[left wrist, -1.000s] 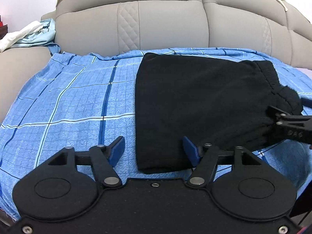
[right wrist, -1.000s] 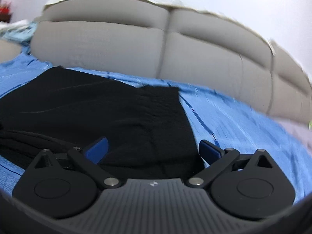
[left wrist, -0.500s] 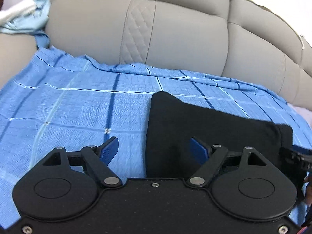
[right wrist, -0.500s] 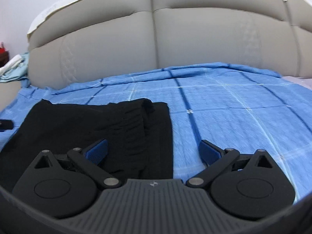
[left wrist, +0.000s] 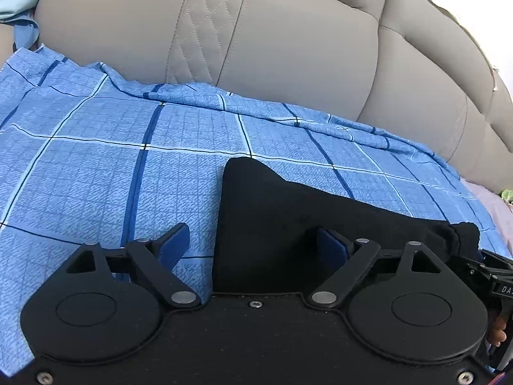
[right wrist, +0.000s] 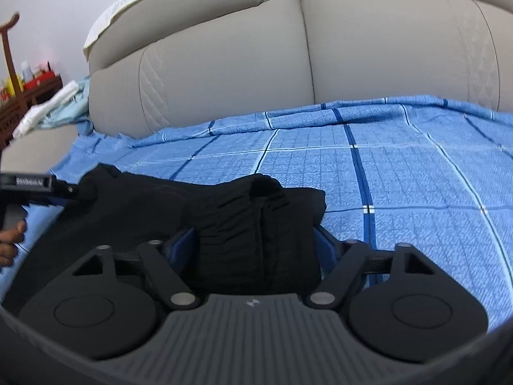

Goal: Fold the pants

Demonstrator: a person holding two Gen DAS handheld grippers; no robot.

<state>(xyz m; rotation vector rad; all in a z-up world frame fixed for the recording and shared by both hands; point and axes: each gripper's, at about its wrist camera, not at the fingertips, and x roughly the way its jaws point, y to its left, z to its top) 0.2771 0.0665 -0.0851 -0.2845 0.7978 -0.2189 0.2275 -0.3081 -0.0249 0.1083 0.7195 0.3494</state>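
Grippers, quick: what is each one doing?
Left gripper: open around the black pants edge.
Right gripper: open around the bunched pants.

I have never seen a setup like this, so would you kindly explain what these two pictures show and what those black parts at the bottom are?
Each picture comes from a camera on a hand-held gripper, looking along its two blue-padded fingers. The left gripper and right gripper are both open, each straddling an edge of the black pants, gripping nothing yet. The pants lie partly folded on a blue checked sheet before a beige padded headboard. Each view also catches the other gripper at its edge.
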